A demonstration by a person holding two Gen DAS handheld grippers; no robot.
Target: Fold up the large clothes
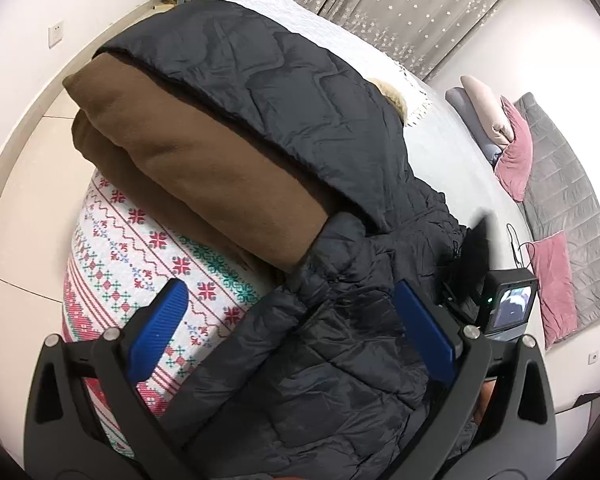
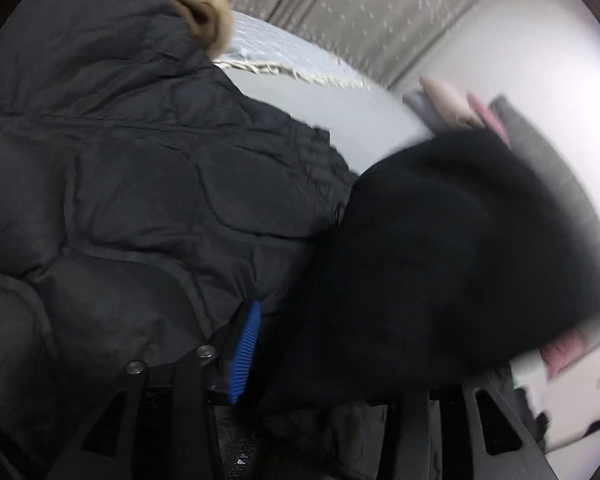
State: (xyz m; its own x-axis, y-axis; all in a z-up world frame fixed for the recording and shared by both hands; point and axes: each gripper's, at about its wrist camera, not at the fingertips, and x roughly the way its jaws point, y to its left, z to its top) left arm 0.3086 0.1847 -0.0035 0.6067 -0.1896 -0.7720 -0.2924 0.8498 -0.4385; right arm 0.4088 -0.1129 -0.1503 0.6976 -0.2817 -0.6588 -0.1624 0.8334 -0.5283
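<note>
A large black quilted jacket [image 1: 284,92] with brown lining [image 1: 188,160] and a tan fur hood trim [image 1: 392,98] lies folded on the bed. My left gripper [image 1: 292,320] is open, its blue pads either side of a black sleeve [image 1: 332,340] without pinching it. In the right wrist view the jacket [image 2: 120,152] fills the left. My right gripper [image 2: 320,344] shows one blue pad [image 2: 244,348]; a blurred black fabric mass [image 2: 452,248] covers the other finger, so its state is unclear.
A patterned red, green and white cover [image 1: 140,248] lies under the jacket. The grey bed sheet [image 1: 452,168], pink pillows [image 1: 514,148] and a grey quilted blanket [image 1: 568,200] lie to the right. Curtains [image 1: 400,4] hang behind. The right gripper's body [image 1: 504,304] sits at the jacket's right.
</note>
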